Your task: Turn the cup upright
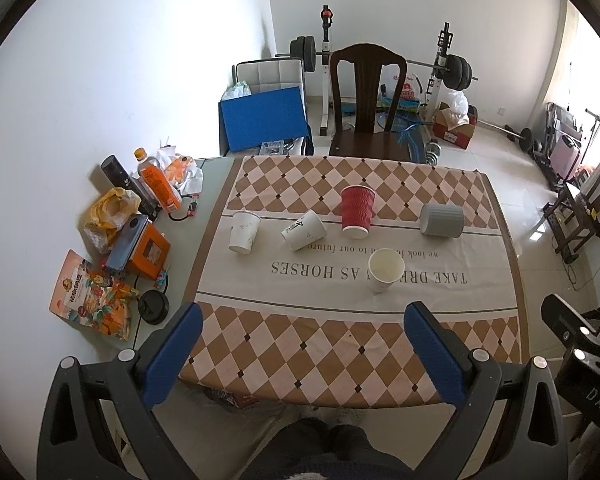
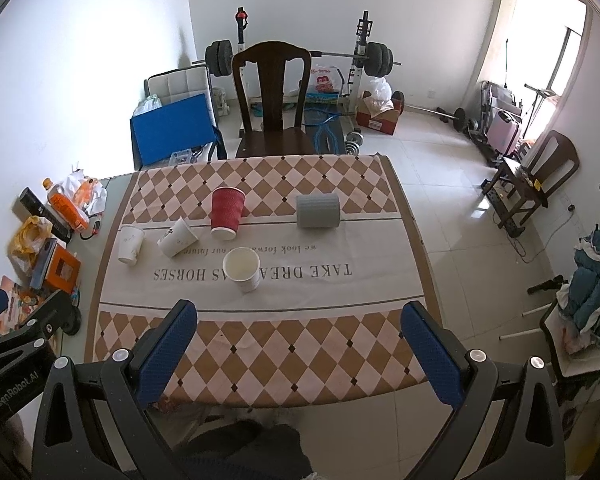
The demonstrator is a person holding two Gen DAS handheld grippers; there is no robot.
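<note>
Cups left of the upright white cup look light and crushable; sidewalls should be gripped gently. Both grippers are held wide apart, empty.

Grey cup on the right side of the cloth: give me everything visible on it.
The grey cup is a squat, matte cylinder with fine vertical ribbing; the material looks like ceramic or plastic, hard to say which. No opening shows on top, so it appears to stand upside down. It sits on the checkered tablecloth at the far row's right end, straddling the line between diamond border and white band. Nothing touches it but the cloth; the red cup stands apart to its left.
</note>
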